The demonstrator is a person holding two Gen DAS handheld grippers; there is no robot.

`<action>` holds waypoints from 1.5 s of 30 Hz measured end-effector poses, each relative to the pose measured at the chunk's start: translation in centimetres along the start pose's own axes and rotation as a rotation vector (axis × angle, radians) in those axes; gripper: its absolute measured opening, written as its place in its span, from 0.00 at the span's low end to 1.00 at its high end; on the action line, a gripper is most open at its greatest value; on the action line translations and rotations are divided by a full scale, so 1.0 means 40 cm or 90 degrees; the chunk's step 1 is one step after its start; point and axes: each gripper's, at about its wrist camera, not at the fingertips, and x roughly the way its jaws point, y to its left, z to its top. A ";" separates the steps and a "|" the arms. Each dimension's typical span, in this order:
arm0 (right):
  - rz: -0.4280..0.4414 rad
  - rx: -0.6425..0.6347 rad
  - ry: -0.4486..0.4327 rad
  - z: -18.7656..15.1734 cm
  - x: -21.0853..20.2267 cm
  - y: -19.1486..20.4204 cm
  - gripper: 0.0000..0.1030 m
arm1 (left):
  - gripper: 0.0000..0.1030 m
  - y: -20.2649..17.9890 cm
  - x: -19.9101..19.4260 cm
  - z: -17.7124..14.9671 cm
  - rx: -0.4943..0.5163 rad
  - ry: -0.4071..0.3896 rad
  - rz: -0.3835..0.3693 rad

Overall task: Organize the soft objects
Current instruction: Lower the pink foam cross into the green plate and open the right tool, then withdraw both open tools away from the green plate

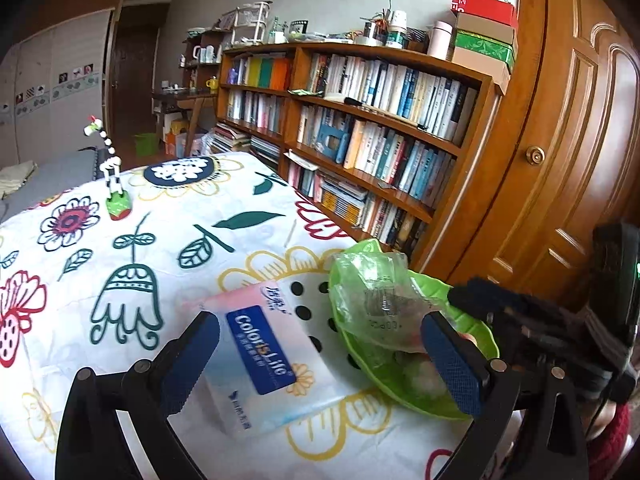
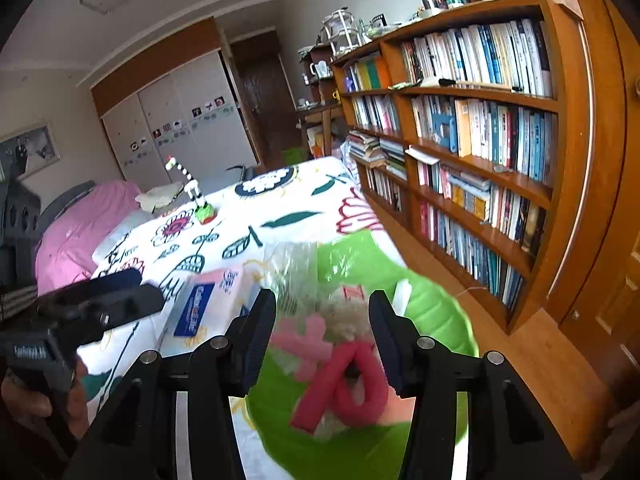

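Observation:
A pink and white tissue pack [image 1: 272, 356] with a blue label lies on the flowered tablecloth [image 1: 120, 280]. My left gripper [image 1: 320, 360] is open, its fingers on either side of the pack and just above it. To the right stands a green leaf-shaped bowl [image 1: 472, 320] holding a crumpled clear plastic bag [image 1: 376, 296]. In the right wrist view my right gripper [image 2: 322, 336] is open above the bowl [image 2: 432, 312], over the bag [image 2: 304, 268] and pink foam pieces [image 2: 352, 384]. The tissue pack [image 2: 208, 300] lies to its left.
A zebra-striped toy giraffe [image 1: 110, 168] stands at the table's far side. A wooden bookcase [image 1: 380, 120] full of books and a wooden door [image 1: 580, 140] stand right of the table. A bed with a pink cover [image 2: 80, 224] lies beyond the table.

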 end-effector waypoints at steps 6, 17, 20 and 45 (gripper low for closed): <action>-0.010 -0.043 0.028 0.045 0.090 0.021 0.48 | 1.00 0.003 -0.006 -0.012 0.003 0.001 0.003; -0.121 -0.088 0.206 0.000 0.223 0.008 0.49 | 1.00 0.005 0.013 -0.029 0.010 0.023 -0.005; -0.118 -0.084 0.203 -0.008 0.210 0.001 0.49 | 1.00 -0.004 0.013 -0.031 0.017 0.024 -0.005; -0.107 -0.014 0.033 -0.067 -0.120 -0.081 0.69 | 1.00 -0.133 0.014 -0.067 0.111 0.014 0.086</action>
